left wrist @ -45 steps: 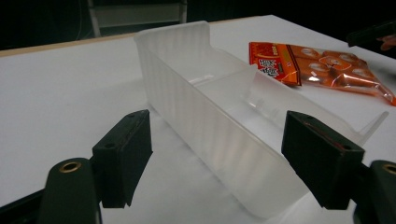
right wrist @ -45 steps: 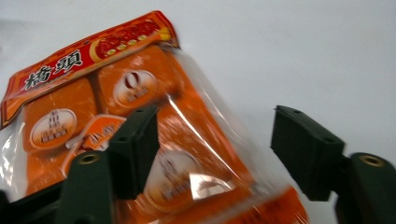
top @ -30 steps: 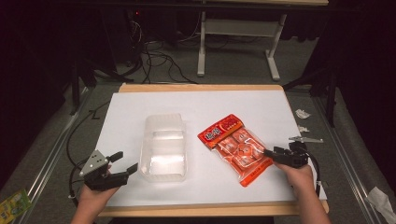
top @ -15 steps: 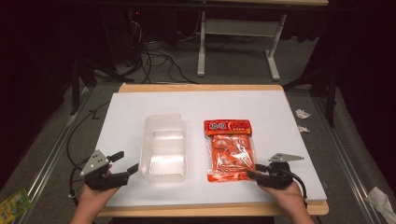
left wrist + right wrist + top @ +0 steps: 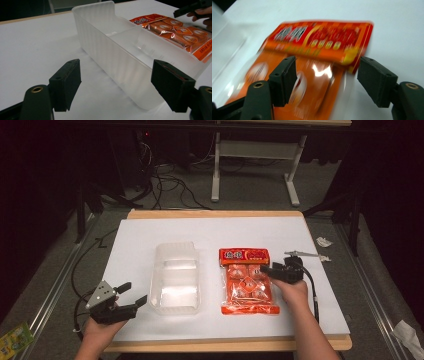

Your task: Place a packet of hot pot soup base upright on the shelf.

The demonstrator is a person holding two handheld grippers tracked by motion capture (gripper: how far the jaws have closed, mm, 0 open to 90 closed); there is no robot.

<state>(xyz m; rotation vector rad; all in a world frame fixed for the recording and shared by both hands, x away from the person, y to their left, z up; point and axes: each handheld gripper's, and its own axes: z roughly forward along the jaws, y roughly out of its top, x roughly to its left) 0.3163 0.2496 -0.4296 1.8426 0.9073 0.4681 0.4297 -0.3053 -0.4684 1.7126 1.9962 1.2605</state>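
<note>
— So, what do we have on the white surface [image 5: 150,235], biggest first?

— We see a clear frosted plastic tub [image 5: 176,278], ribbed and empty, left of centre. Just beside it on the right lies a flat orange-red snack packet [image 5: 246,285]: a red printed header, then small wrapped pieces under glossy film.

— And our grippers?

— Our right gripper [image 5: 267,269] hovers over the packet's right edge; its jaws have just been opening, released, pressing nothing. Our left gripper [image 5: 131,296] rests near the tub's near-left corner, jaws spread and empty.
</note>
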